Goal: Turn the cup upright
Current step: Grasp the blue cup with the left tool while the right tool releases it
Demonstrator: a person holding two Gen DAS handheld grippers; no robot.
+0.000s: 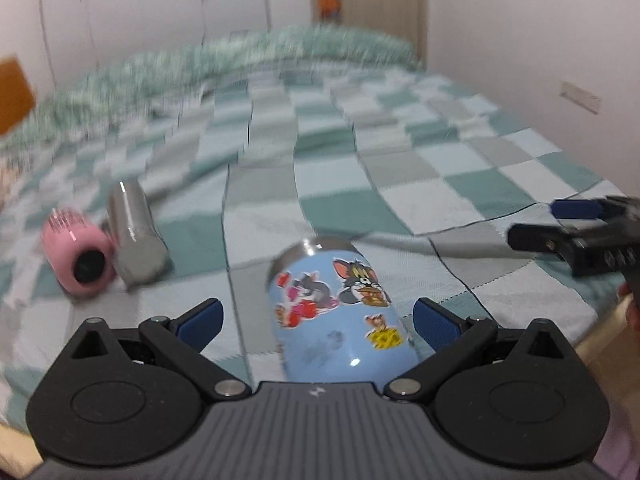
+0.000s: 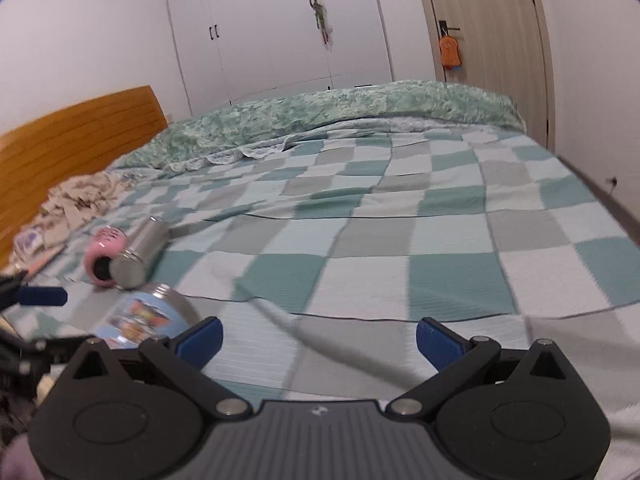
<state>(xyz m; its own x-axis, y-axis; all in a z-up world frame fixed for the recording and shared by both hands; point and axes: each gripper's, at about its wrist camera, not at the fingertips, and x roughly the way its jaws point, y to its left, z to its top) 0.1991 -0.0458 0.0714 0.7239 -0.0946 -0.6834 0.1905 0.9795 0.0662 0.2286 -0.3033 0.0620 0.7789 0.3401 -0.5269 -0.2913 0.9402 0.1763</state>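
A light blue cup (image 1: 340, 316) with cartoon stickers lies on its side on the checkered bedspread, its steel rim pointing away. My left gripper (image 1: 318, 322) is open, its blue pads on either side of the cup's body without touching it. The cup also shows in the right wrist view (image 2: 148, 318) at lower left. My right gripper (image 2: 319, 340) is open and empty over the bedspread, to the right of the cup; it shows at the right edge of the left wrist view (image 1: 576, 220).
A pink cup (image 1: 78, 254) and a steel cup (image 1: 134, 236) lie on their sides together, left of the blue cup. A wooden headboard (image 2: 76, 140), crumpled cloth (image 2: 80, 200) and a green fluffy blanket (image 2: 340, 108) lie further off. The bed edge is near my right.
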